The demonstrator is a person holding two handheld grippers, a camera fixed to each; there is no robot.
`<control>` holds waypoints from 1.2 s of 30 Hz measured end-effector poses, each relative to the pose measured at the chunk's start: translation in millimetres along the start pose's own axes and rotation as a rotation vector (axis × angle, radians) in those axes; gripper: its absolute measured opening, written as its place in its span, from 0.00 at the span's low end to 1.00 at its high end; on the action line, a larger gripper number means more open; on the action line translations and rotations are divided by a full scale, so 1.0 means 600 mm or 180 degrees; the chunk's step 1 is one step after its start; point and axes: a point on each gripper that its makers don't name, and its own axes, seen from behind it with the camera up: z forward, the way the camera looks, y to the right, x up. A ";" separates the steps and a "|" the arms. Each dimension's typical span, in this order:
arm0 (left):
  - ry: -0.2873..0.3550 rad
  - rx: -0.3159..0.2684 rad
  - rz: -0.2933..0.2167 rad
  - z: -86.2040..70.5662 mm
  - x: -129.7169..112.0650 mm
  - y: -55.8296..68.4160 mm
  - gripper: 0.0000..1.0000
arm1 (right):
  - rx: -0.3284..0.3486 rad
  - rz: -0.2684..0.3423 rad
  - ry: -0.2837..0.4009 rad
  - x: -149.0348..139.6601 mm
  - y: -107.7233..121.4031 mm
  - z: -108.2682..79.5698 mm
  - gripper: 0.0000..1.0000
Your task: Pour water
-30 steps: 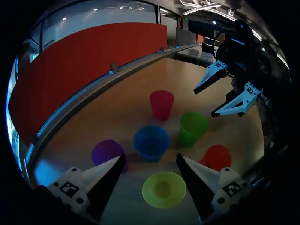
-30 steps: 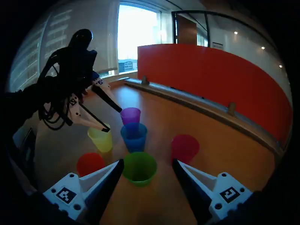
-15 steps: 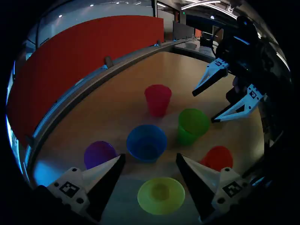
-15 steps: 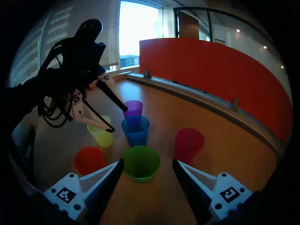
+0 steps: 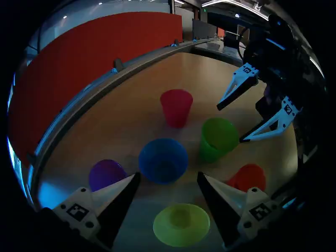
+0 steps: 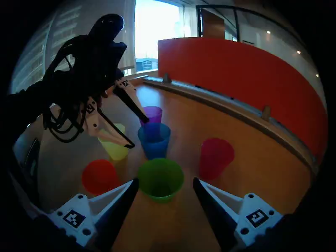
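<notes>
green cup (image 6: 161,180), just ahead of rt claw (image 6: 165,181)

The blue cup (image 5: 163,159) and green cup (image 5: 217,138) look smooth, translucent plastic; the table (image 5: 126,122) is satin-finished wood

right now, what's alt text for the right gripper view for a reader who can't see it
The open right gripper hovers before a green cup on a wooden table. Around it stand a pink cup, blue cup, purple cup, yellow cup and orange cup, with the open left gripper pointing in beside the yellow cup.
</notes>
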 end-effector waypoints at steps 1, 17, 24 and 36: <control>-0.0005 0.0000 -0.0003 0.002 0.000 0.000 1.00 | 0.0003 -0.0001 -0.0003 0.000 0.000 0.001 1.00; -0.0028 0.0032 -0.0056 0.031 0.003 -0.001 1.00 | 0.0039 0.0011 -0.0048 -0.008 -0.005 0.018 1.00; -0.0010 0.0129 -0.0070 0.041 0.006 -0.008 1.00 | 0.0034 0.0018 -0.0062 -0.012 -0.005 0.016 1.00; 0.0022 0.0217 -0.0084 0.050 0.006 -0.010 0.90 | 0.0030 0.0031 -0.0069 -0.017 -0.006 0.015 1.00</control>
